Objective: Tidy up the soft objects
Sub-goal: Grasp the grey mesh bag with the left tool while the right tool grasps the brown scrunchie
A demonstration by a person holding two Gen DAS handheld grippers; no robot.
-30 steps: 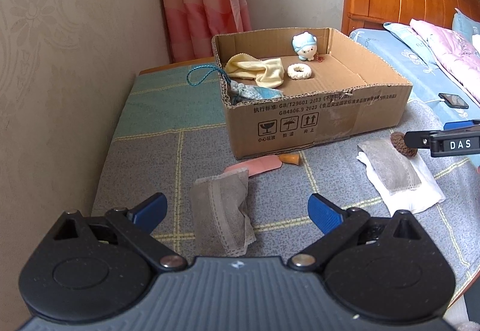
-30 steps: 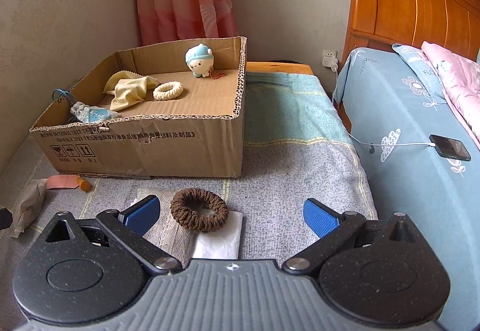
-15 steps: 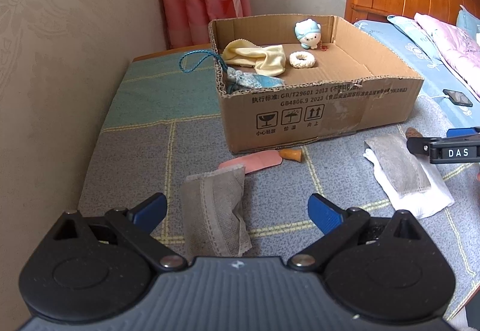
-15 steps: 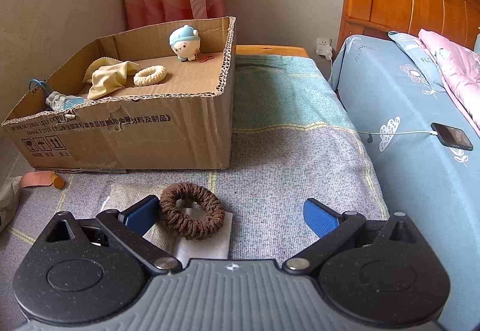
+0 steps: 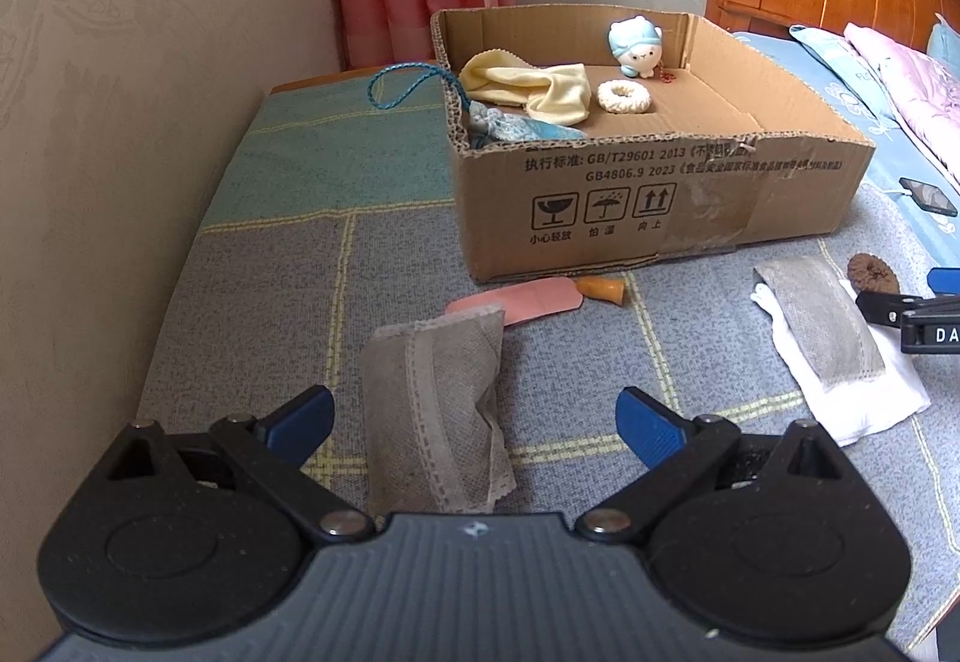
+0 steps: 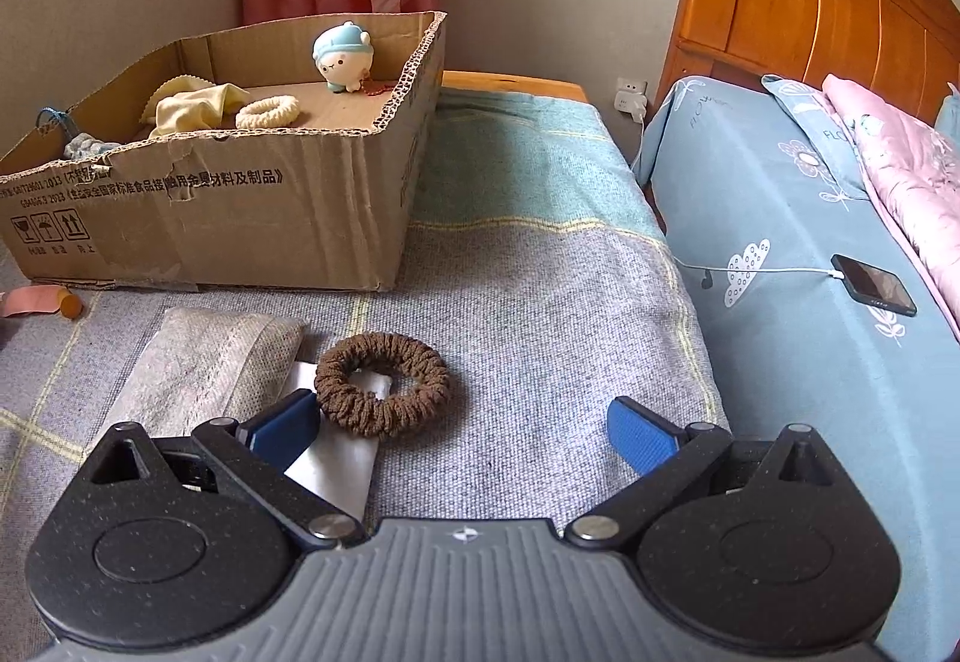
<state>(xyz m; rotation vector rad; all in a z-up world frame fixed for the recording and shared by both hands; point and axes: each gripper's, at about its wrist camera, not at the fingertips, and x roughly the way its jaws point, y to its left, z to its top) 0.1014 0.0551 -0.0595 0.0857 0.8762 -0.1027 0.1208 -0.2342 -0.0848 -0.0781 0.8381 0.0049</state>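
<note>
L gripper (image 5: 474,425): fingers spread wide, nothing held; hovers over grey pouch (image 5: 435,410), which lies between the blue pads on the blanket.
R gripper (image 6: 462,425): fingers wide apart, empty; low over blanket, brown scrunchie (image 6: 384,383) just ahead, nearer the left pad (image 6: 282,422). Contact w/ pad: cannot tell.
Scrunchie: flat, partly on white cloth (image 6: 336,458), partly on blanket.
2nd grey pouch (image 6: 210,362): lies on the white cloth, just left of scrunchie; touching or not, cannot tell.
Box (image 5: 660,206): open cardboard, sits on blanket beyond both grippers. Inside: yellow cloth (image 5: 528,86), white scrunchie (image 5: 624,96), blue-capped plush toy (image 5: 636,50) near back wall, blue knit item (image 5: 522,128) in front-left corner w/ blue cord (image 5: 408,83) looping out over the rim.
Pink strip (image 5: 522,302): flat on blanket at box's front edge, small orange piece (image 5: 600,291) at its end; lies btw box and the first pouch.
Blanket (image 5: 270,254): grey/teal, yellow grid lines.
Bed (image 6: 780,242): to the right, blue sheet, phone (image 6: 873,284) on it w/ white cable.
</note>
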